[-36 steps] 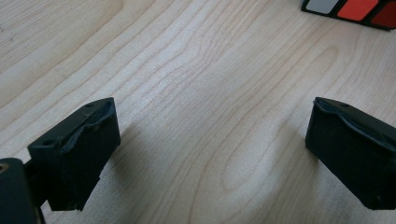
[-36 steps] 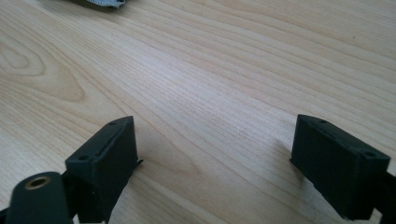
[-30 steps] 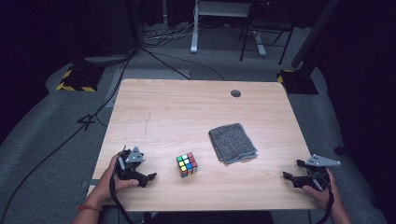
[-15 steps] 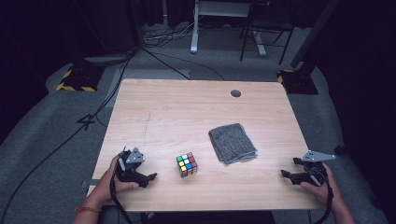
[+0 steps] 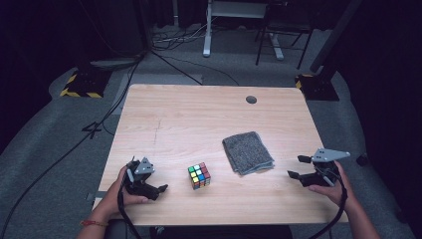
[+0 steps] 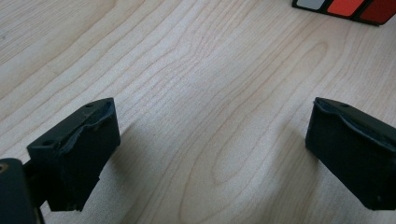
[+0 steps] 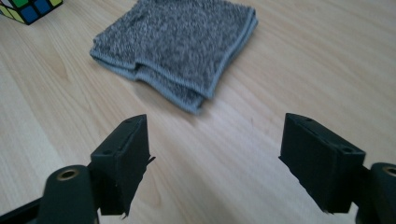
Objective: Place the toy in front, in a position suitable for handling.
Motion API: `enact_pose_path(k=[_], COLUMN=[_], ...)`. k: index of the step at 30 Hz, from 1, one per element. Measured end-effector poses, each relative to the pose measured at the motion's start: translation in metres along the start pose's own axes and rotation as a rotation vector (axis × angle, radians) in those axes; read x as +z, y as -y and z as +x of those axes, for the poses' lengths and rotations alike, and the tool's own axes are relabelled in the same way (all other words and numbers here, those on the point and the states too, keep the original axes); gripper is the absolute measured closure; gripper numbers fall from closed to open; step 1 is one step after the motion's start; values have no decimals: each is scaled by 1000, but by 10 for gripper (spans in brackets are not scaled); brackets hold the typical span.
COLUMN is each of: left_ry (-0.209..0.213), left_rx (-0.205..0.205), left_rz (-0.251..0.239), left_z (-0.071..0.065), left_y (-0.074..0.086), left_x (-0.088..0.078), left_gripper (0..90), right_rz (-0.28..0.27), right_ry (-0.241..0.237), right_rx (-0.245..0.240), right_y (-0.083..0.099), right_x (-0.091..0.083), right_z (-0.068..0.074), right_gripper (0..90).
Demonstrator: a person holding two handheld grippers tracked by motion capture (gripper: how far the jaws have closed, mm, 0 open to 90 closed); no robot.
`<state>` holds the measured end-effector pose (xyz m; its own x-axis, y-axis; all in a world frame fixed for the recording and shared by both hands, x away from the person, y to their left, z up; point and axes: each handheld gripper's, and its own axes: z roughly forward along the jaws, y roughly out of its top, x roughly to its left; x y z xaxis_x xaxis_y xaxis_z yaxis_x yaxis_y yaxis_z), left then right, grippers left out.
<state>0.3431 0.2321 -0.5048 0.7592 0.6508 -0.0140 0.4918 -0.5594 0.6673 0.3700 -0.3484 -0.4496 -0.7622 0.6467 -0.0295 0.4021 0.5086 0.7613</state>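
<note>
High view: the left gripper [image 5: 149,186] sits low on the table [image 5: 199,119] with jaws spread wide, grasping nothing; the puzzle cube [image 5: 199,176] stands just beyond its jaw tips. The right gripper [image 5: 297,167], jaws released and empty, points toward the folded grey cloth [image 5: 248,152], near but apart.

Left gripper view: jaws wide apart over bare wood; cube edge [image 6: 348,7] ahead, right of the jaws.

Right gripper view: jaws wide apart; cloth [image 7: 180,44] lies ahead between them, untouched; no legible writing
</note>
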Motion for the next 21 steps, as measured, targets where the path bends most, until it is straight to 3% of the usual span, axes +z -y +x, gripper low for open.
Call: enact_pose_path(k=[7,11,14,15,17,21], left_ry=[-5,-6,-2,-1,3,25], left_rx=[-2,-3,0,-2,6,29], left_rz=[0,-2,-3,-3,-2,-1], left_z=[-1,-1,-1,-3,-7,-14], left_y=[0,0,0,0,-2,-6], left_x=[0,0,0,1,2,6], left_gripper=[36,36,36,36,35,36], right_rz=[6,25,26,26,47,76], right_ry=[-37,-70,-82,-82,-58,-62], right_rx=[-119,-134,-118,-118,-115,-92], right_y=[-45,-59,-61,-61,-62,-59], right_x=[28,54,74,74,93,107], right_z=[17,19,17,17,14,11], right_gripper=[271,309,319,319,326,320])
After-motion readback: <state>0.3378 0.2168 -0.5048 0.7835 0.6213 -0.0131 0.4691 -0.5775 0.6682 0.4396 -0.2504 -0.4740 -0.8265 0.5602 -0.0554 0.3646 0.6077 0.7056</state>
